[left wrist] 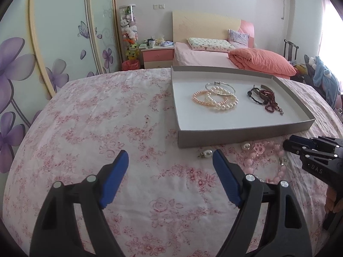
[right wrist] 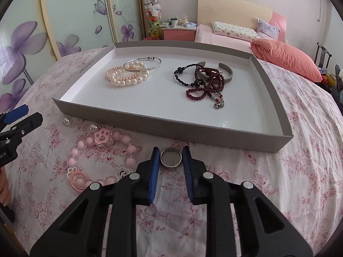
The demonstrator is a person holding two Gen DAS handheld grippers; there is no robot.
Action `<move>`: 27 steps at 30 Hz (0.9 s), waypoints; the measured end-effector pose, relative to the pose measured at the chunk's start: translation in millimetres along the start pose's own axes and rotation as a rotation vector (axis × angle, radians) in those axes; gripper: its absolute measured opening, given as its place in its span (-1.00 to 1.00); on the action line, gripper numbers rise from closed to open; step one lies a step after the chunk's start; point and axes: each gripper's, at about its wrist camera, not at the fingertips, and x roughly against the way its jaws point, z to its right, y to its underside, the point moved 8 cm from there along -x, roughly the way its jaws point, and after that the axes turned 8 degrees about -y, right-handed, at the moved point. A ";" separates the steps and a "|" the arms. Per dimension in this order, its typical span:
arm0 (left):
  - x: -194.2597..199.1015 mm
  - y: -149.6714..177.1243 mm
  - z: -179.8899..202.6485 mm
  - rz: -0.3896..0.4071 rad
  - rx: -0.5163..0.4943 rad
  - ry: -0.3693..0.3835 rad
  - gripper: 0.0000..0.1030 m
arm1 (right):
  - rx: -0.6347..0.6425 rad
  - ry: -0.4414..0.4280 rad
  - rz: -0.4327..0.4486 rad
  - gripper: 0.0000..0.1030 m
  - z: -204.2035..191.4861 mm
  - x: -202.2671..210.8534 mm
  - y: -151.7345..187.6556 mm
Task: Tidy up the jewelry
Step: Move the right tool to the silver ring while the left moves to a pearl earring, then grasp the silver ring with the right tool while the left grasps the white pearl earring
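A grey shallow tray (right wrist: pixel 163 126) (left wrist: pixel 235 133) lies on the floral cloth. It holds pearl bracelets with a silver bangle (right wrist: pixel 130 72) (left wrist: pixel 216 98) and dark red and black bead strands with a metal cuff (right wrist: pixel 205 81) (left wrist: pixel 265 98). In front of the tray lie a pink bead bracelet with a paw charm (right wrist: pixel 103 150) (left wrist: pixel 263 156) and two pearl earrings (left wrist: pixel 206 154) (right wrist: pixel 66 121). My right gripper (right wrist: pixel 171 159) is shut on a silver ring (right wrist: pixel 171 160) just in front of the tray. My left gripper (left wrist: pixel 170 160) is open and empty, left of the earrings.
The floral tablecloth (left wrist: pixel 107 128) covers the whole surface. Behind it are a bed with an orange duvet (left wrist: pixel 261 61), a pink nightstand (left wrist: pixel 158 56) and wardrobe doors with purple flowers (left wrist: pixel 21 64).
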 end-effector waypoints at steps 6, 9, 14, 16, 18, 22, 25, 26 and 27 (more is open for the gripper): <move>-8.8 4.8 16.7 -0.042 -0.029 0.009 0.53 | -0.055 0.062 0.011 -0.56 22.5 10.3 6.3; -13.8 6.6 24.0 -0.061 -0.040 0.004 0.52 | -0.082 0.080 0.016 -0.56 34.6 14.1 8.0; -26.4 8.9 34.4 -0.114 -0.038 -0.014 0.28 | -0.087 0.078 0.017 -0.56 37.7 15.3 9.1; -31.1 9.1 36.8 -0.137 -0.023 -0.014 0.18 | -0.087 0.076 0.017 -0.55 38.0 15.5 9.4; -34.4 9.0 40.0 -0.153 -0.009 -0.014 0.09 | -0.090 0.073 0.018 -0.55 38.2 15.5 9.7; -36.1 8.0 47.0 -0.159 -0.001 -0.022 0.02 | -0.090 0.073 0.018 -0.55 38.0 16.1 10.5; -37.2 6.1 48.9 -0.166 0.021 -0.036 -0.04 | -0.091 0.072 0.018 -0.55 38.0 16.0 10.4; -37.9 5.5 49.1 -0.169 0.030 -0.037 -0.06 | -0.092 0.071 0.018 -0.55 38.1 16.1 10.5; -38.2 4.7 48.7 -0.169 0.037 -0.041 -0.11 | -0.091 0.072 0.018 -0.55 37.6 15.9 10.2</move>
